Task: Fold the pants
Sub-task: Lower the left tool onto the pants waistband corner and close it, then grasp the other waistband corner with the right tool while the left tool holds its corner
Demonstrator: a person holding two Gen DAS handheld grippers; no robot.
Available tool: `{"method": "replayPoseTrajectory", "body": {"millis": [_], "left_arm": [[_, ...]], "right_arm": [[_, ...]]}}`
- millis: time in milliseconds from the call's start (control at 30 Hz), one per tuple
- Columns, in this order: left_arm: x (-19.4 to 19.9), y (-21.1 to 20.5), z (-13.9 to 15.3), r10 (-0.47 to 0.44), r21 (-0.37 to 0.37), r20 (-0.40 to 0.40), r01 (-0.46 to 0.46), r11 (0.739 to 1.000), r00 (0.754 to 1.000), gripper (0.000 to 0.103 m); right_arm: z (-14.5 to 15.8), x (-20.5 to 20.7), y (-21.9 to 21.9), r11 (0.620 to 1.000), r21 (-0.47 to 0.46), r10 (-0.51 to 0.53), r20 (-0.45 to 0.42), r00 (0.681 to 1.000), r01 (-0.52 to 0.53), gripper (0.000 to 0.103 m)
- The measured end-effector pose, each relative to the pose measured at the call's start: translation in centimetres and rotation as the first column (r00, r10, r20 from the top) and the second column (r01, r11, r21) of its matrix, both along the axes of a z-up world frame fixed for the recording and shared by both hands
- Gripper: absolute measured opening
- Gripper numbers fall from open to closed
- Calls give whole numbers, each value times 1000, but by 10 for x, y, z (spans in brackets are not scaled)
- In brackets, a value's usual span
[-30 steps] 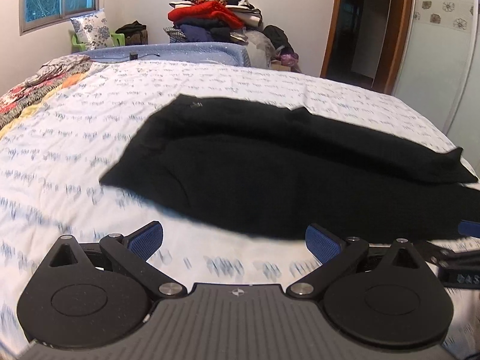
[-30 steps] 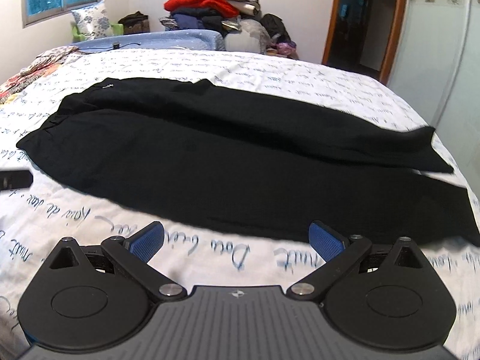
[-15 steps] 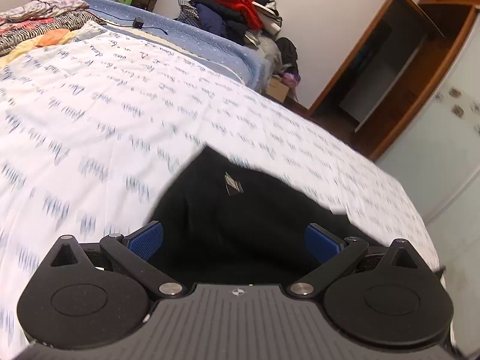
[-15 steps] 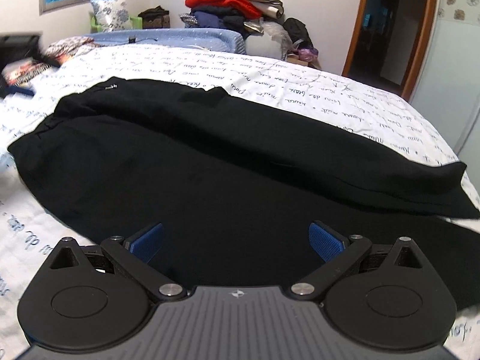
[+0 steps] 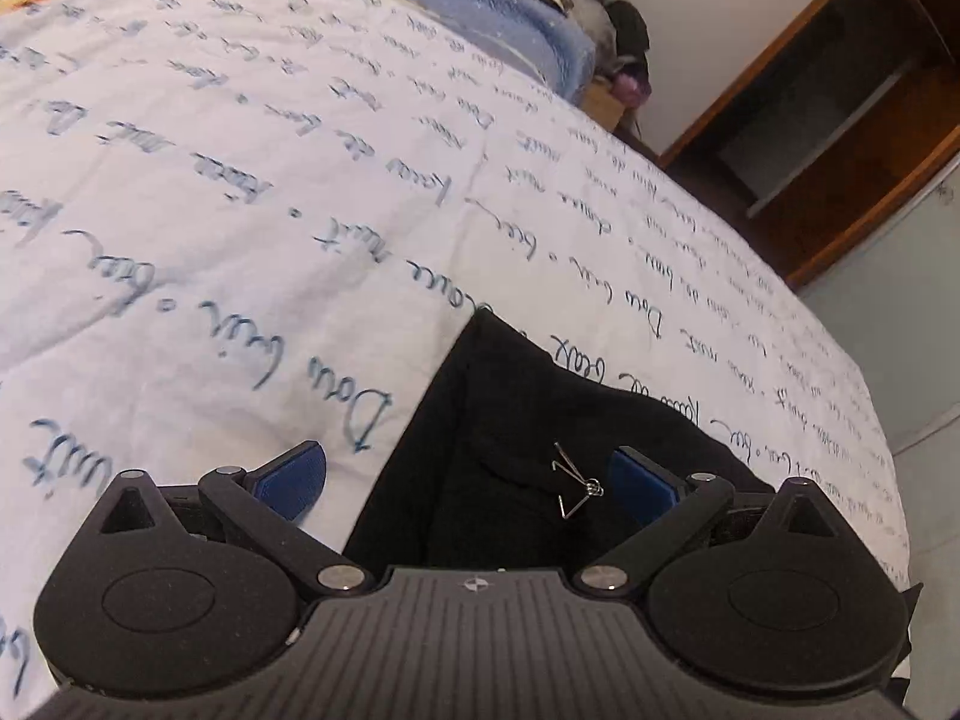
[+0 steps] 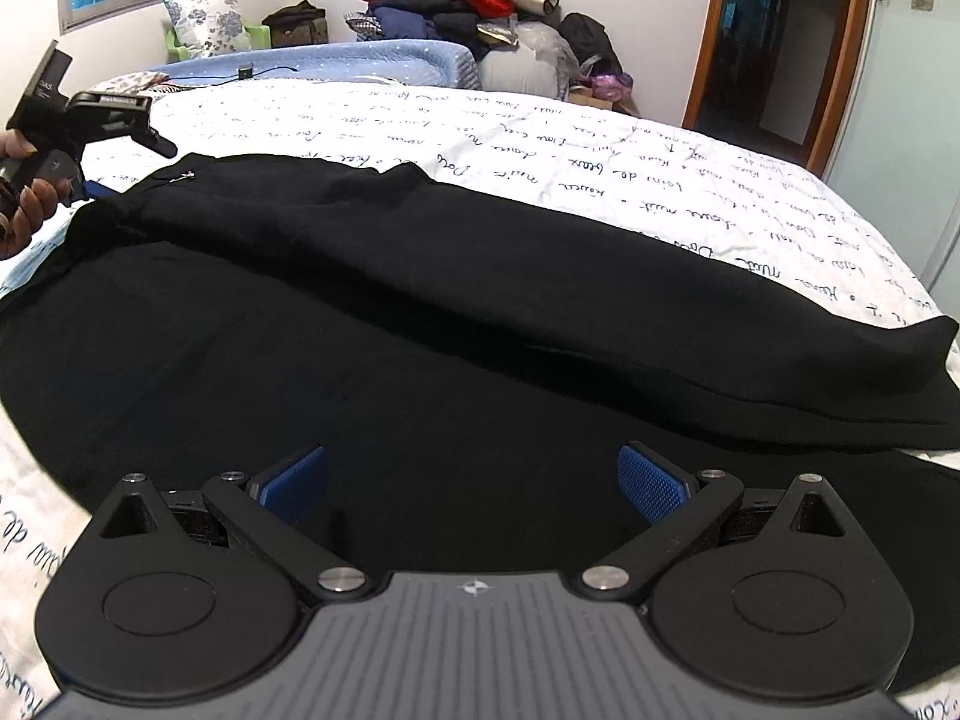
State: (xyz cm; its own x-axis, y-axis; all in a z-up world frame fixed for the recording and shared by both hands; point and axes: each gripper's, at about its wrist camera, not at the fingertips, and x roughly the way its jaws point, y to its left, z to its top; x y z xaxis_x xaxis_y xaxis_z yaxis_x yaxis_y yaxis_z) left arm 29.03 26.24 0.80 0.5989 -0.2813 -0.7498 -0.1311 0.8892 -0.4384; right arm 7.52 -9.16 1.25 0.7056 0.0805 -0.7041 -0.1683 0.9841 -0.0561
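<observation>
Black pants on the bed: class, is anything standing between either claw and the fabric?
Nothing visible. The left claw, open, sits right at the black pants' waist corner; the right claw, open, hangs over the near leg. Only the printed bedsheet surrounds them.

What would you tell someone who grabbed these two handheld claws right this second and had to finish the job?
Left gripper: open, jaws astride the waist corner of the black pants, not closed on it.
Right gripper: open, low over the near leg, holding nothing.
The pants lie lengthwise across the bed, waist to the left, far leg bunched along the top edge.
Done: pants laid out, no fold visible.
Left: grip, fold, probably leg over leg first.
</observation>
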Motion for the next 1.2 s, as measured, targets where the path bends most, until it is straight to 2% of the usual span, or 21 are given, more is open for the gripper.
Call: {"method": "replayPoseTrajectory", "body": {"millis": [167,233,267,333,433,500,533,567,600,667,767,833,933,967,1033,1133,1200], "left_arm": [[15,-14,2,-93,-41,35,94,995,995,94],[18,-16,3,-112,-58,57,115,992,992,78],[20,-17,3,-123,-70,62,127,989,991,74],[24,-17,0,-137,-69,71,142,988,988,50],[31,-18,-8,-160,-21,39,161,987,986,47],[31,-21,-10,-165,0,51,165,986,985,45],[30,-22,-9,-164,26,55,163,986,985,27],[30,-23,-9,-157,62,54,154,986,986,16],[29,-23,-8,-156,75,55,152,986,986,10],[21,-23,-2,-156,93,97,147,985,983,8],[0,-40,18,-204,233,189,158,960,961,8],[-16,-48,34,-230,277,255,157,948,939,8],[-36,-56,59,-241,281,344,145,949,907,8],[-42,-56,66,-241,275,372,141,951,896,8],[-56,-55,79,-238,250,428,139,958,872,8],[-76,-59,92,-254,235,511,150,960,821,8],[-89,-63,98,-273,232,557,169,958,785,8]], "right_arm": [[-3,17,4,1000,0,12,-4,1000,-12,103],[-4,22,7,1000,2,22,-5,1000,-22,103],[-4,24,9,1000,1,30,-6,1000,-30,103],[-5,28,14,999,-3,40,-9,999,-40,103],[-6,31,19,998,-2,57,-11,998,-57,103],[-6,32,20,997,3,71,-8,997,-71,103],[-6,33,21,997,5,76,-5,997,-76,103],[-5,34,22,997,8,81,-2,997,-81,103],[-3,35,22,996,9,85,0,996,-85,103],[1,39,23,994,18,106,14,994,-106,103],[13,51,19,978,46,203,59,977,-206,103],[25,63,10,944,109,301,107,947,-313,103],[41,98,-11,855,254,429,141,892,-451,103],[44,113,-15,844,268,446,132,885,-465,103],[48,152,-20,838,287,468,59,882,-464,103],[44,205,-29,838,330,471,-32,882,-435,103],[37,236,-29,827,351,499,-99,861,-439,103]]}}
